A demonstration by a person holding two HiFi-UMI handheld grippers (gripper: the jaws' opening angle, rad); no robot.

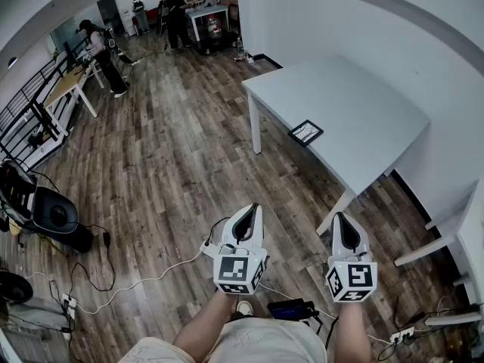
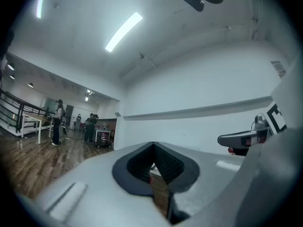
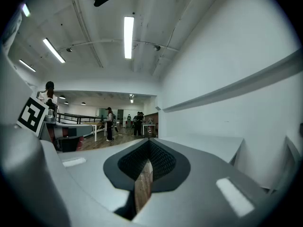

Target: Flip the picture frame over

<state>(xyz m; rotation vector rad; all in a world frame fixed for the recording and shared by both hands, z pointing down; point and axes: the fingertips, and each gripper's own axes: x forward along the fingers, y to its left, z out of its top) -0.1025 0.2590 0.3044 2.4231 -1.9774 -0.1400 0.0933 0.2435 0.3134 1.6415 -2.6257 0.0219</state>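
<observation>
A small black picture frame (image 1: pixel 305 132) lies flat on the white table (image 1: pixel 355 112), near the table's front left edge. Both grippers are held low over the wooden floor, well short of the table and apart from the frame. My left gripper (image 1: pixel 253 208) points forward, its jaws shut with nothing between them; its own view shows only a thin slit at the left gripper (image 2: pixel 154 167). My right gripper (image 1: pixel 338 215) is beside it, also shut and holding nothing, seen close up as the right gripper (image 3: pixel 147 162). The frame does not show in either gripper view.
Cables (image 1: pixel 144 280) and a power strip run over the floor by my feet. A black chair (image 1: pixel 47 215) stands at the left, a wooden table (image 1: pixel 69 83) and railing beyond it. People (image 1: pixel 175 13) stand at the far end. Another white surface (image 1: pixel 473 225) is at the right.
</observation>
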